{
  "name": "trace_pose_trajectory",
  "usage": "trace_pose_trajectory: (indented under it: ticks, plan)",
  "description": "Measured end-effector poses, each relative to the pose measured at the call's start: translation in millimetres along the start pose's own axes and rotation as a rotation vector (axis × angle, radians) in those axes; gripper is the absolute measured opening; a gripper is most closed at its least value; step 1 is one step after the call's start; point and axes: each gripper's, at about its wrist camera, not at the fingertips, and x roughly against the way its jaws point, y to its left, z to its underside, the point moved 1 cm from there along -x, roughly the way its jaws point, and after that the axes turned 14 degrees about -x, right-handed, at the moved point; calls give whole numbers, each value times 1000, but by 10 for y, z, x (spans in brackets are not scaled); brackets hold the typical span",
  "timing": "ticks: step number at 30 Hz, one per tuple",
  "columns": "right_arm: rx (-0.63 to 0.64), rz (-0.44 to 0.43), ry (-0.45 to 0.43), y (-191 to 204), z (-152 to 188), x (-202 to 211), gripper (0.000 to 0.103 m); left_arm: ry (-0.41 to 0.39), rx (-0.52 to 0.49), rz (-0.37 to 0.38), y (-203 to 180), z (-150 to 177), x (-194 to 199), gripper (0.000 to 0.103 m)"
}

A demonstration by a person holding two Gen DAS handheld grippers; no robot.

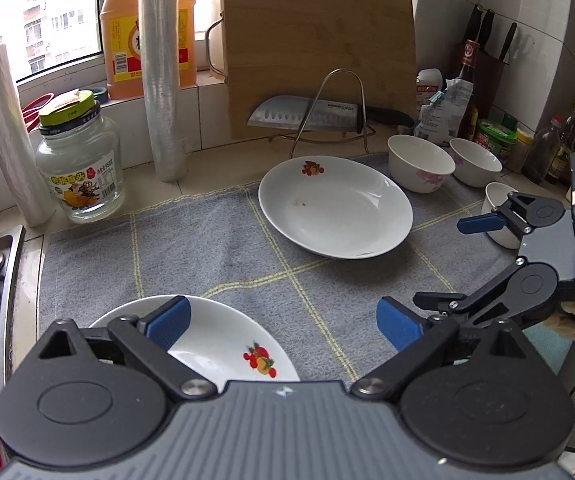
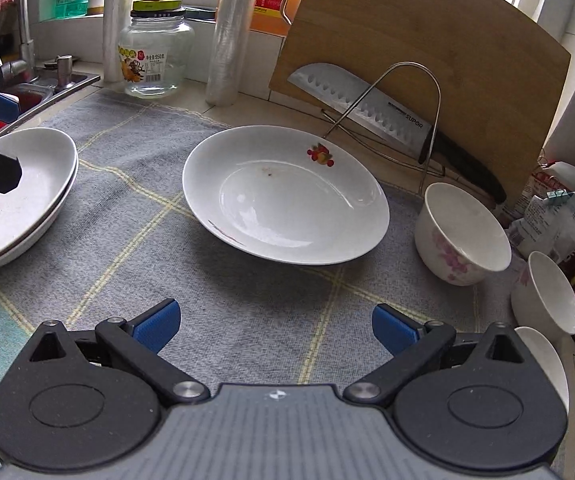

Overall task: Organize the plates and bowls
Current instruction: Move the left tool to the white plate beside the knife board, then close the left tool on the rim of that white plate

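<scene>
1. I hold both grippers over the grey checked towel (image 2: 223, 312). My left gripper (image 1: 283, 326) is spread wide with nothing between its pads, and my right gripper (image 2: 275, 326) is spread wide and empty too.

2. I judge the step in hand to be gathering plates. A stack of two white plates (image 2: 19, 196) sits at the towel's left side, under my left gripper, and a single fruit-print plate (image 2: 283, 196) lies at the towel's middle.

3. The next move, as I judge it, calls for closing a gripper on the single plate's near rim, lifting it level and setting it on the stack.

4. Three white bowls stand at the towel's right edge: a pink-flowered bowl (image 2: 461, 232), a second bowl (image 2: 545, 294) and a third bowl (image 2: 543, 364) partly hidden behind my right gripper. They look due for nesting afterwards.

5. Contents: the single plate shows only small brown specks, the flowered bowl looks empty, and the glass jar (image 2: 153, 54) beyond the towel's far edge appears empty.
</scene>
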Motion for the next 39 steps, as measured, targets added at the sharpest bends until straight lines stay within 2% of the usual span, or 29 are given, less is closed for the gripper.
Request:
trace_pose_trajectory:
  ticks: [3, 8, 12, 20, 32, 36, 39]
  plan:
    - [17, -31, 8, -133, -23, -125, 103, 20, 10, -50, -155, -102, -57, 99]
    - [28, -49, 44, -256, 11, -293, 103, 37, 31, -46, -292, -252, -179, 99]
    - [6, -86, 40, -312, -6, -341, 103, 55, 0, -40, -315, -420, -308, 99]
    - [-1, -112, 39, -293, -52, -460, 103, 99, -68, -9, -217, -763, -697, 99]
    - [-18, -136, 28, -386, -185, -629, 103, 183, -86, 58, -22, -1140, -1519, 98]
    - [-27, -150, 32, -410, -227, -701, 103, 220, -73, 73, 107, -1215, -1827, 91]
    - [-30, -166, 33, -416, -242, -731, 103, 243, -75, 85, 168, -1213, -1973, 89]
